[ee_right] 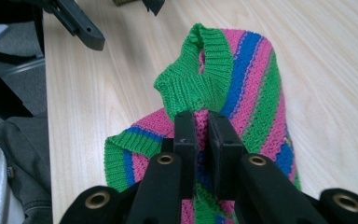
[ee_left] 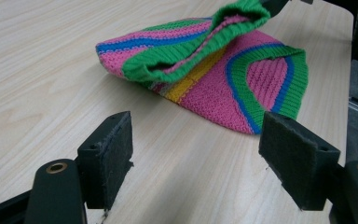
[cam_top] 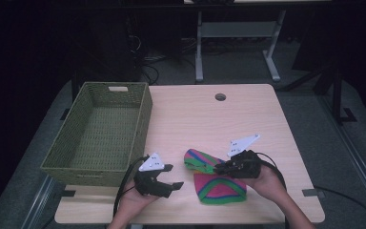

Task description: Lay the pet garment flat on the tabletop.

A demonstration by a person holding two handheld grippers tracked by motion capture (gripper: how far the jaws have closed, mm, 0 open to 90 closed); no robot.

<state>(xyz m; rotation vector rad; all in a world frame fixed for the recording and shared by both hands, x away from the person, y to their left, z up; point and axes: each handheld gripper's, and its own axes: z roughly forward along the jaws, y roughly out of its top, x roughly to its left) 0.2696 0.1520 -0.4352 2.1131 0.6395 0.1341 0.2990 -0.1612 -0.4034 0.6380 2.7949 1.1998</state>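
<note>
A knitted hat (cam_top: 219, 183) striped pink, green, blue and yellow lies near the table's front edge, partly folded over itself. My right gripper (cam_top: 221, 167) is shut on the hat's green ribbed cuff (ee_right: 193, 88) and holds that part lifted above the rest. In the right gripper view its pads (ee_right: 186, 135) pinch the knit (ee_right: 251, 74) between them. My left gripper (cam_top: 174, 183) sits to the left of the hat, open and holding nothing. In the left gripper view the hat (ee_left: 205, 70) lies beyond the wide-apart pads (ee_left: 109, 154).
A green woven basket (cam_top: 100, 131) with nothing in it stands at the table's left, just behind my left gripper. A round cable hole (cam_top: 220, 97) marks the far side of the wooden table (cam_top: 248, 124). Dark floor and desk legs lie beyond.
</note>
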